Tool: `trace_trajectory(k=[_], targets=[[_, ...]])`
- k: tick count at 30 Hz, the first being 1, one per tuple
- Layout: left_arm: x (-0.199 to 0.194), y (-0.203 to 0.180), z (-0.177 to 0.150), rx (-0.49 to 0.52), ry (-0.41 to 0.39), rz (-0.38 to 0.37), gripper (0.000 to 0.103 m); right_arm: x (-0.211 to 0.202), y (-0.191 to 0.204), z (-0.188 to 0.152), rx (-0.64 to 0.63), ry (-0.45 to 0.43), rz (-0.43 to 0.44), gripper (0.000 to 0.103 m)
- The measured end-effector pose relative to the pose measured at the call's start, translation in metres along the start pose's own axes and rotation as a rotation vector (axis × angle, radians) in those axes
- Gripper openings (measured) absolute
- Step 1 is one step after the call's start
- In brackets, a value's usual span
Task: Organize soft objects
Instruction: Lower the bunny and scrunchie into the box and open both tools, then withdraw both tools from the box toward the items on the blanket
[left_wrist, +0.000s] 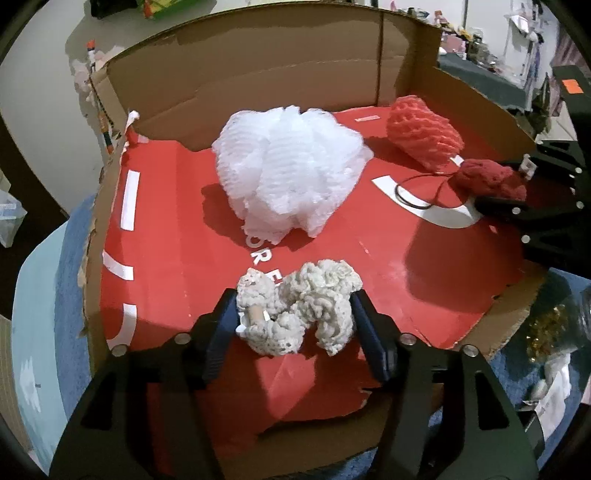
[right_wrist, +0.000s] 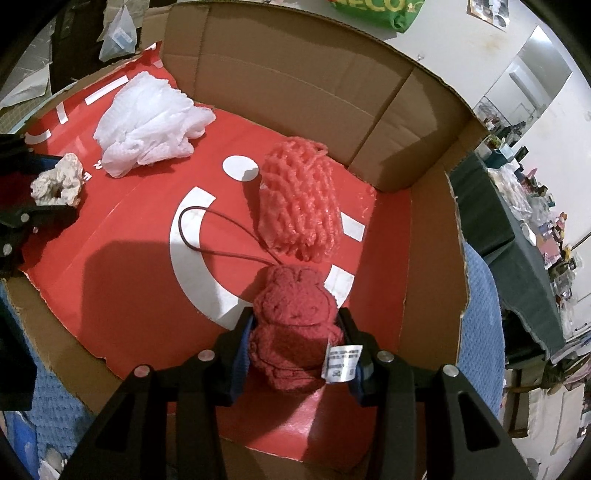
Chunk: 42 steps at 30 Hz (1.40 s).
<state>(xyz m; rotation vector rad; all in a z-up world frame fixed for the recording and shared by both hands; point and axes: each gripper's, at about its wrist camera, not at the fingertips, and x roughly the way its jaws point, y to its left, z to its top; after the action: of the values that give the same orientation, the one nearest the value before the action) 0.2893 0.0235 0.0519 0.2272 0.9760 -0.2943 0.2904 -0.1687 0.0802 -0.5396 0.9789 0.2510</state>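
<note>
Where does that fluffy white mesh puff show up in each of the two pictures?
Left wrist view: the white mesh puff sits at centre, on the red sheet.
Right wrist view: white mesh puff lies upper left.
Shared landmark: the coral mesh puff, nearer the right tongs.

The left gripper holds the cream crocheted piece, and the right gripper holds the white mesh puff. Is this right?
Not entirely. The left gripper does hold the cream crocheted piece, but the right gripper holds the dark red plush toy, as the right wrist view shows. The white mesh puff lies free.
</note>
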Motion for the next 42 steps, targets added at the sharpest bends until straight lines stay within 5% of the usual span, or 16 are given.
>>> trace_trajectory(k=[9, 12, 21, 35, 42], targets=[[-0.010, -0.002, -0.002, -0.003, -0.023, -0.017, 0.066, -0.003, 0.000, 0.001, 0.006, -0.005, 0.014, 0.054], [-0.016, 0.001, -0.003, -0.010, -0.035, -0.023, 0.068, -0.008, 0.001, 0.001, 0.009, -0.021, -0.008, 0.068], [-0.060, -0.006, -0.008, -0.025, -0.150, -0.054, 0.078, -0.040, -0.014, -0.001, 0.080, -0.085, -0.005, 0.070], [-0.141, -0.026, -0.030, -0.103, -0.351, -0.075, 0.098, -0.134, -0.019, -0.024, 0.183, -0.291, 0.029, 0.092], [-0.172, -0.042, -0.056, -0.138, -0.440, -0.062, 0.098, -0.183, -0.012, -0.051, 0.221, -0.414, 0.060, 0.101]])
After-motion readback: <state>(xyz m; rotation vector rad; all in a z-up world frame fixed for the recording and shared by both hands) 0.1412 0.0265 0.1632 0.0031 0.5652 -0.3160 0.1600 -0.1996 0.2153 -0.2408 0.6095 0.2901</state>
